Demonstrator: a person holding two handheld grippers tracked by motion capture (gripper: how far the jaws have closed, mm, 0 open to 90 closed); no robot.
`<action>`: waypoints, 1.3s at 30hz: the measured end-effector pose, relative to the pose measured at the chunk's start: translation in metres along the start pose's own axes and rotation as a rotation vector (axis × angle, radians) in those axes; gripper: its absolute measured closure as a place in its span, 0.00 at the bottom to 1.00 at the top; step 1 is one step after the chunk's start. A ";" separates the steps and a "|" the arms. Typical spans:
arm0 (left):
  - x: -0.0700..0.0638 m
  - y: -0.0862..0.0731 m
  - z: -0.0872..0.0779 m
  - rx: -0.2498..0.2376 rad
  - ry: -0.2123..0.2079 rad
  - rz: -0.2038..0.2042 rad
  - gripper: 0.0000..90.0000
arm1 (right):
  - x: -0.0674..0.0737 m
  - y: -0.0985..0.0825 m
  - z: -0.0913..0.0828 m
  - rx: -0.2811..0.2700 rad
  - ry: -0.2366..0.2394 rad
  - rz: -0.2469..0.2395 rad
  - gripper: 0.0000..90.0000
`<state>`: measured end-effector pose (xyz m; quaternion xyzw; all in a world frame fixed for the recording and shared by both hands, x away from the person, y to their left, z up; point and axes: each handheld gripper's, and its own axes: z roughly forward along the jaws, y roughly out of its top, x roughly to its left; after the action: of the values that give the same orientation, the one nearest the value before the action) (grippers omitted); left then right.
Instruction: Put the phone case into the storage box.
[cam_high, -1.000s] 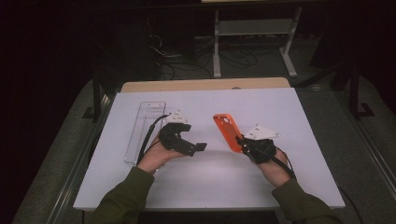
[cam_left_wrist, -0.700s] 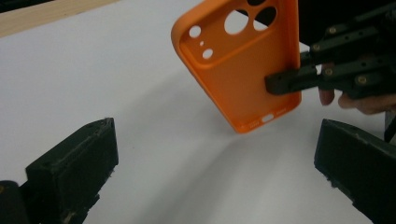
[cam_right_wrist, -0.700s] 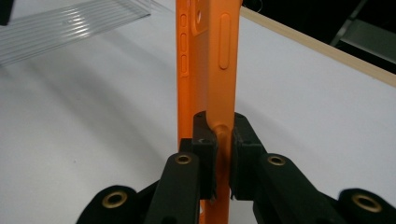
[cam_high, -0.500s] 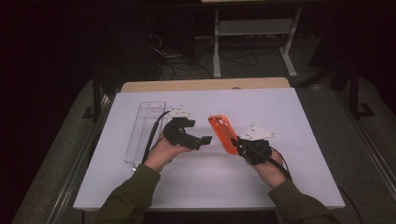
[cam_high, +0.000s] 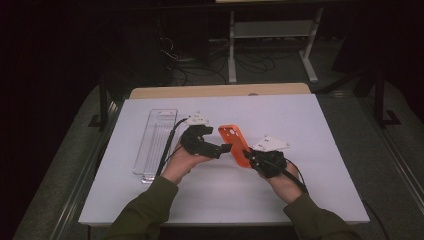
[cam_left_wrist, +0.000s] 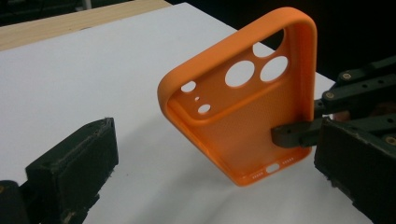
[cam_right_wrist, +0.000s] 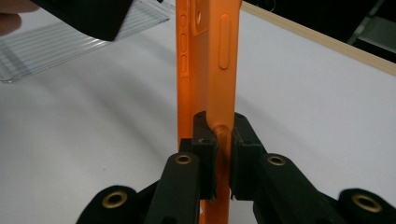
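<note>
- A clear ribbed plastic tray (cam_high: 155, 145) lay flat on the white table (cam_high: 300, 120), to the left of both hands and apart from them; a black cable crossed its right edge.
- A light wooden board (cam_high: 220, 91) ran along the far edge of the table. Beyond it the room was dark, with a metal stand and loose cables on the floor.
- Nothing stood between the two tools except the orange soft-plastic phone case (cam_high: 235, 145), which was held above the table near its middle.
- In the right gripper view, the lower end of the case was cut off behind the jaws, and a black jaw of the other tool blocked the upper left corner.
- In the left gripper view, the case (cam_left_wrist: 243, 98) showed its hollow inner side, camera cut-outs uppermost.
- The right tool (cam_high: 251, 157) was clamped on one long edge of the case near its lower end, with the case standing edge-on (cam_right_wrist: 210, 70) between the pads.
- The left tool (cam_high: 226, 148) pointed right toward the case, its jaws apart and gripping nothing; the tip lay just beside the case, contact not discernible.
- Both forearms, in olive sleeves, entered from the near edge.
</note>
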<state>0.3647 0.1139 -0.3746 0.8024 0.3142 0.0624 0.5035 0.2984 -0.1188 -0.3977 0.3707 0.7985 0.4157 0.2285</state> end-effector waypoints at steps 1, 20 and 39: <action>0.000 0.000 0.001 -0.003 0.004 0.000 0.00 | 0.001 0.000 0.000 0.003 0.003 -0.007 0.90; -0.009 -0.003 0.006 -0.049 0.058 -0.029 0.00 | 0.012 0.003 0.004 0.001 0.022 0.014 0.90; -0.014 -0.001 0.007 -0.069 0.029 -0.041 0.00 | 0.017 0.002 0.006 0.008 0.011 0.002 0.90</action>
<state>0.3559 0.1003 -0.3759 0.7769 0.3355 0.0742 0.5276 0.2929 -0.1018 -0.4004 0.3701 0.8010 0.4146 0.2224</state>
